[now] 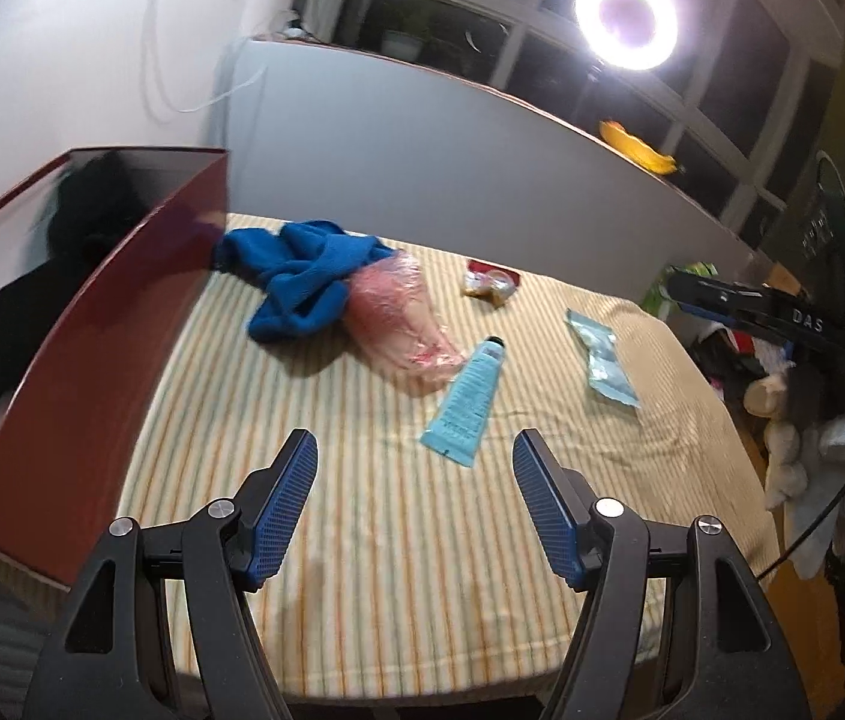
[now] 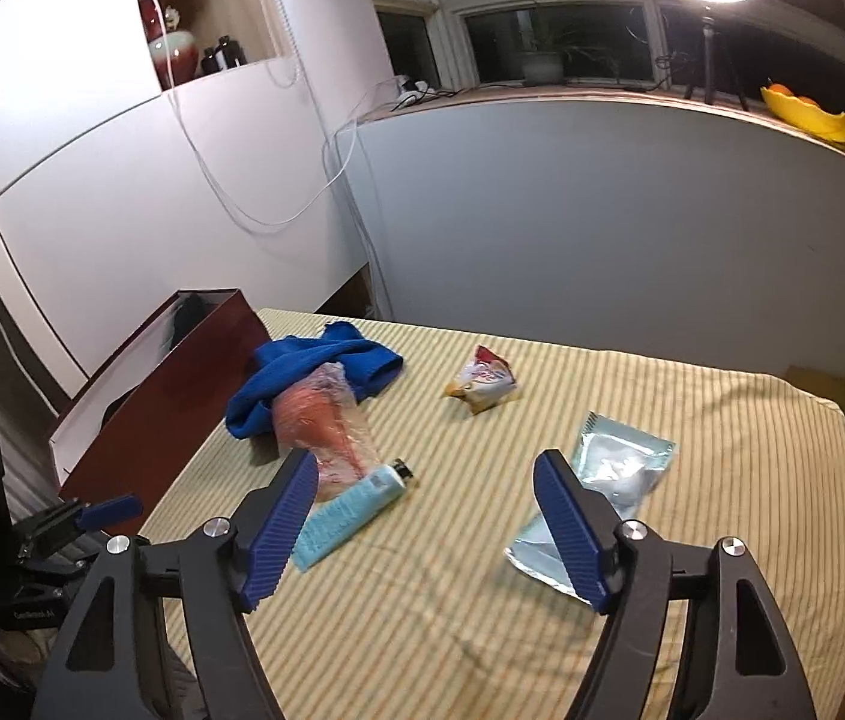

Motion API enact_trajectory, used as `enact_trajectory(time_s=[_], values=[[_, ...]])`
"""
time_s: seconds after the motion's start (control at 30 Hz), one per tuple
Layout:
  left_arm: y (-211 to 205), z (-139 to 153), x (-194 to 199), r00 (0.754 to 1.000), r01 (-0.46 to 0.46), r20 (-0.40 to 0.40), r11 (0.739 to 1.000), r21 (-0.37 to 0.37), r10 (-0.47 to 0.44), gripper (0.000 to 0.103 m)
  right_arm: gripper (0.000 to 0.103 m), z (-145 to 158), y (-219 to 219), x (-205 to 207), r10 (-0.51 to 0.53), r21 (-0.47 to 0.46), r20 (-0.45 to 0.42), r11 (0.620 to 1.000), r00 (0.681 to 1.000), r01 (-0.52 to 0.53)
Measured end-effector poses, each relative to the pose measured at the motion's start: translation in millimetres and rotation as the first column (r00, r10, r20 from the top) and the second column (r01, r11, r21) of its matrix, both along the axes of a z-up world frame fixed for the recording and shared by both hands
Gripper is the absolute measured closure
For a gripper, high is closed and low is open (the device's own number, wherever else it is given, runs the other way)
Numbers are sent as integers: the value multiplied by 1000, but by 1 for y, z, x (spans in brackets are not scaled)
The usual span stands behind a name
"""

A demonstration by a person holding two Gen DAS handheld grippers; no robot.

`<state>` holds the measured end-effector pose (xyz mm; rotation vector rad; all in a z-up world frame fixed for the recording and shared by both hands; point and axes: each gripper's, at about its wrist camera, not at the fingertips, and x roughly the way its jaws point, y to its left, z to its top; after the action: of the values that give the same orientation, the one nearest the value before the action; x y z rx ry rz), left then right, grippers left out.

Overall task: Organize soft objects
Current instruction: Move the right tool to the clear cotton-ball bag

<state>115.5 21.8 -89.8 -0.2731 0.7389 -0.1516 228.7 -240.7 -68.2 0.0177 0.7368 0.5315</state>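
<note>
The dark red box (image 1: 92, 324) stands at the left edge of the counter (image 1: 398, 570), and its near end is cut off in the left wrist view. Something black (image 1: 86, 210) lies inside it, too dark to make out. The small crinkly snack packet (image 2: 482, 384) at the back is blurry, so its words cannot be read. Part of the pale blue pouch (image 2: 614, 468) is hidden behind a finger of the right tongs (image 2: 425, 525).

There are five loose things on the striped cloth: one blue cloth (image 1: 302, 276), one clear bag with pink inside (image 1: 398, 318), one light blue tube (image 1: 467, 396), one snack packet and one pale blue pouch.

The blue cloth is soft and bunched up. It lies near the back left of the counter, right beside the box, with the pink bag's end touching it. The tube, with a black cap, lies at the pink bag's other end.

The left tongs (image 1: 415, 483) stand wide with nothing between them. The right tongs stand wide too and hold nothing.
</note>
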Motion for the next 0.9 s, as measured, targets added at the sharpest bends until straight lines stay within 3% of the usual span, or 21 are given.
enact_trajectory(time_s=[0.4,0.53,0.67,0.9], values=[[5,-14,18,1000,-21,-22,999,-41,20,36,32,-11,-50,15,-52,145,-140,987,989,72],[2,-20,33,999,-14,-45,997,-74,11,36,32,-17,-50,18,-37,160,-170,985,985,64],[-5,-23,44,999,-5,-53,998,-57,2,36,32,-21,-53,22,-48,182,-182,980,982,82],[-21,-29,67,994,49,-92,998,-32,-52,36,32,-36,-71,41,-172,105,-226,974,959,200]])
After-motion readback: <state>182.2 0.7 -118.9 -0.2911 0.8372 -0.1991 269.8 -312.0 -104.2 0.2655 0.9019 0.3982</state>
